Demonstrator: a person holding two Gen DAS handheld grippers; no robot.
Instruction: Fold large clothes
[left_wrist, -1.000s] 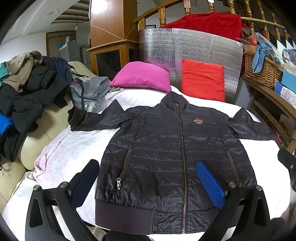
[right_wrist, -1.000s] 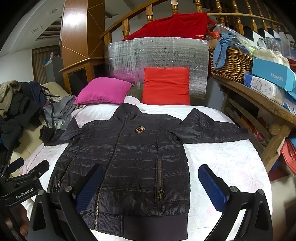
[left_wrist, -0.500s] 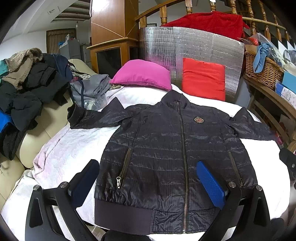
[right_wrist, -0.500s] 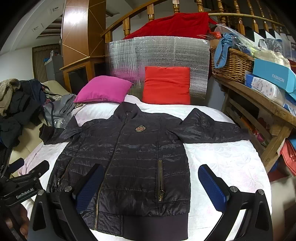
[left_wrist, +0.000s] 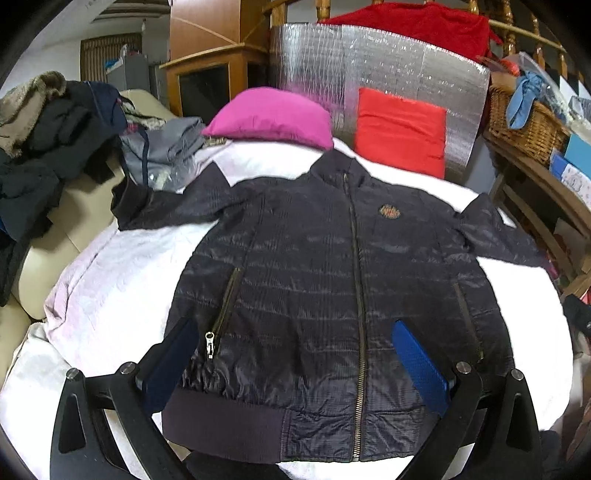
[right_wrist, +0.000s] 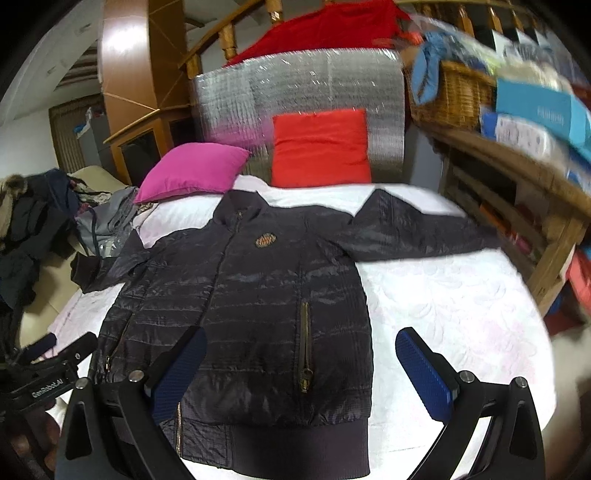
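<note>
Left gripper (left_wrist: 295, 365) hovers spread above the jacket's (left_wrist: 317, 266) hem.

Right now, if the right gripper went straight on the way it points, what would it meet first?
Most likely the dark quilted jacket, near its pocket zipper. The right gripper is open above the hem; depth is unclear.

A bed covered with a white quilted spread (left_wrist: 122, 273) fills the centre of both views. A dark quilted jacket (left_wrist: 314, 280) lies flat on it, front up and zipped, collar toward twelve o'clock, ribbed hem toward six o'clock, and sleeves stretched out toward nine and three o'clock. At the head of the bed, a magenta pillow (left_wrist: 269, 118) lies at eleven o'clock. A red pillow (left_wrist: 400, 131) stands at one o'clock. Grey folded clothes (left_wrist: 162, 151) sit at ten o'clock by the bed's edge.
</note>
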